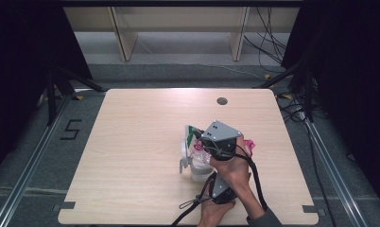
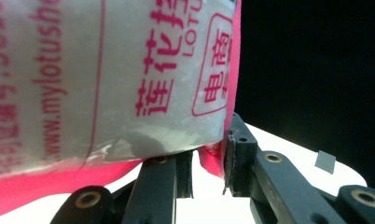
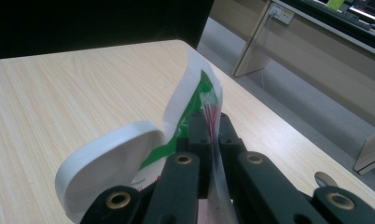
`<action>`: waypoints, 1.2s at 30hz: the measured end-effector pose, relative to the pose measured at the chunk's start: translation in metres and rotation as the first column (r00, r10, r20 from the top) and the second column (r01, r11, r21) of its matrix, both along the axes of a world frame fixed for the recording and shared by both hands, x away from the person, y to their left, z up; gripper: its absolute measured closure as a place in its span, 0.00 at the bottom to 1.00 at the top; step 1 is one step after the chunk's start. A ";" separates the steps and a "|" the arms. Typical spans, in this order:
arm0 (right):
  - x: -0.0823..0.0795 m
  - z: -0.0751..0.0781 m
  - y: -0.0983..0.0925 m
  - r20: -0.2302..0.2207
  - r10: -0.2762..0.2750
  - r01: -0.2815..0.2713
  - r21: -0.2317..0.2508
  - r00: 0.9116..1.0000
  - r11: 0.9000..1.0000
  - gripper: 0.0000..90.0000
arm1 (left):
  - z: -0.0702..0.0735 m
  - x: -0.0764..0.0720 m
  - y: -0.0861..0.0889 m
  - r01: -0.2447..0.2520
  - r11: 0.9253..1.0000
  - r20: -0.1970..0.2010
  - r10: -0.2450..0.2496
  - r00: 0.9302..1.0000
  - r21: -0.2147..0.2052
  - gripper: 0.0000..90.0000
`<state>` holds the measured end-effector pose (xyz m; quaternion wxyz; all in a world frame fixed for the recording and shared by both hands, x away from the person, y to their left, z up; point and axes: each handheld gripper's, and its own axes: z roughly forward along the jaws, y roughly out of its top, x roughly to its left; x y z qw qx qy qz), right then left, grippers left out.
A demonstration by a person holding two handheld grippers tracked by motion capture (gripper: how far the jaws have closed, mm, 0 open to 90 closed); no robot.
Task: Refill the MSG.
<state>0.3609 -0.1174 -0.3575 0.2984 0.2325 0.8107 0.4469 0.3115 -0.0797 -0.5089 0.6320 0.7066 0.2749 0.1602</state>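
Right gripper (image 3: pixel 212 135): jaws pressed together on the clear packet edge (image 3: pixel 213 116), beside a white lid (image 3: pixel 106 163).
Left gripper (image 2: pixel 209 163): jaws pinching the pink-printed plastic packet (image 2: pixel 129 70).
Table (image 1: pixel 141 123): light wood.

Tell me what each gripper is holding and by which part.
Both hold the plastic packet. The left gripper pinches its pink bottom edge; the right gripper is shut on its thin top edge, beside the white lid.

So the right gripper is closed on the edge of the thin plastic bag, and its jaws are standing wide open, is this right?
Not quite. The right gripper does hold the plastic bag, but its jaws are not wide open: the right gripper view shows them pressed together on the thin film, with the white lid beside them.
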 end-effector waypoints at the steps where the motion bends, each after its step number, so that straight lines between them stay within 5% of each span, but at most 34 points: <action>1: 0.000 0.000 0.000 -0.004 0.001 -0.001 -0.002 1.000 1.000 0.99 | 0.000 0.000 0.000 -0.001 1.000 0.001 0.001 1.000 0.000 0.84; 26: 0.001 0.002 0.000 0.005 0.007 -0.007 0.008 1.000 1.000 0.99 | 0.000 0.000 0.000 -0.019 1.000 0.009 0.020 1.000 -0.010 0.84; 30: 0.001 0.001 0.000 -0.002 0.009 -0.009 0.005 1.000 1.000 0.99 | 0.000 0.000 0.001 0.020 1.000 0.003 -0.020 1.000 -0.001 0.84; 31: 0.001 0.002 0.000 0.001 0.008 -0.008 0.012 1.000 1.000 0.99 | 0.000 -0.001 0.000 -0.020 1.000 0.012 0.020 1.000 -0.010 0.84; 34: 0.000 0.002 0.000 0.002 0.009 -0.009 0.009 1.000 1.000 0.99 | 0.000 0.000 0.001 0.016 1.000 0.000 -0.016 1.000 -0.008 0.84; 36: 0.002 0.000 0.001 0.002 0.004 -0.004 0.000 1.000 1.000 0.99 | -0.001 0.000 0.000 -0.016 1.000 0.004 0.016 1.000 -0.014 0.84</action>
